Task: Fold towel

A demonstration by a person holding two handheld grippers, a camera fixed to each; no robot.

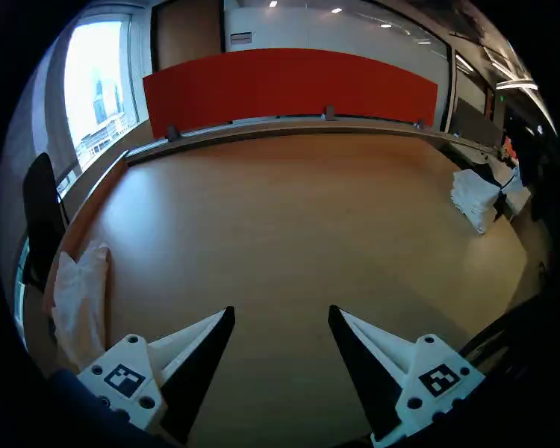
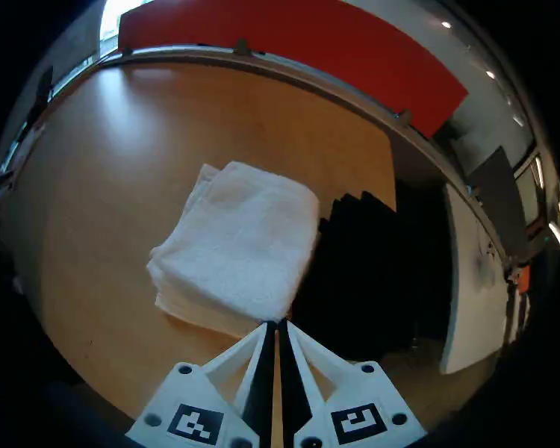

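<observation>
Nearest in the right gripper view, the right gripper [image 2: 276, 324] has its two fingers drawn together, with only a thin slit of wood showing between them and nothing caught there. Its tips sit right at the near edge of the folded towel [image 2: 239, 246]; I cannot tell whether they touch it. The towel lies flat on the wooden table [image 1: 280, 209], a thick white square with its layered edges facing left, close to the table's right edge. Just past that edge, beside the towel, is a dark shape [image 2: 369, 276] I cannot make out. In the left gripper view, the left gripper [image 1: 281, 309] hangs over bare tabletop with its fingers spread wide apart, holding nothing. Off to its left, a crumpled white cloth [image 1: 78, 299] lies along the table's side edge, and a black chair [image 1: 41, 209] stands just beyond it. Farther back, a long red partition [image 1: 287, 82] runs along the table's far side, and a bright window [image 1: 97, 82] stands to the left of it.
</observation>
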